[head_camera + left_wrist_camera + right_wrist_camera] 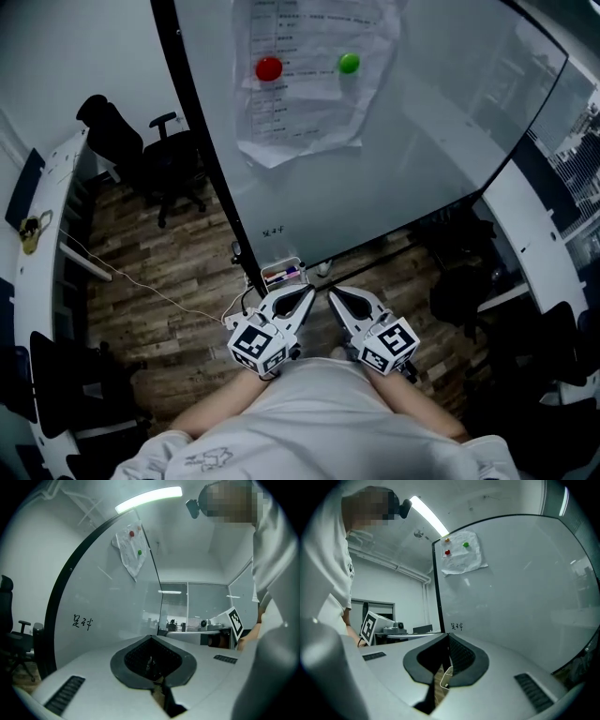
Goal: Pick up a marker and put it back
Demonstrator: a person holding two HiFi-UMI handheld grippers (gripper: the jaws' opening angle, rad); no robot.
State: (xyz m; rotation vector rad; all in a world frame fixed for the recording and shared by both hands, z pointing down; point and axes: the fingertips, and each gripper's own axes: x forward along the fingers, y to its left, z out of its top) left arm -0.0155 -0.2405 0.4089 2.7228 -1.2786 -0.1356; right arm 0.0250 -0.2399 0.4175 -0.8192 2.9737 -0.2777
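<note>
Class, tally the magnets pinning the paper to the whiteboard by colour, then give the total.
Red magnet: 1
Green magnet: 1
Orange magnet: 1 (small, clear only in the right gripper view)
Total: 3

Large whiteboard (403,159) stands upright on a wood-plank floor (159,272). A crumpled paper sheet (300,103) is fixed to it by a red magnet (269,68) and a green magnet (349,63). Black office chair (141,150) at left, beside a white bench (42,206). Strip light (149,498) lit overhead.
</note>
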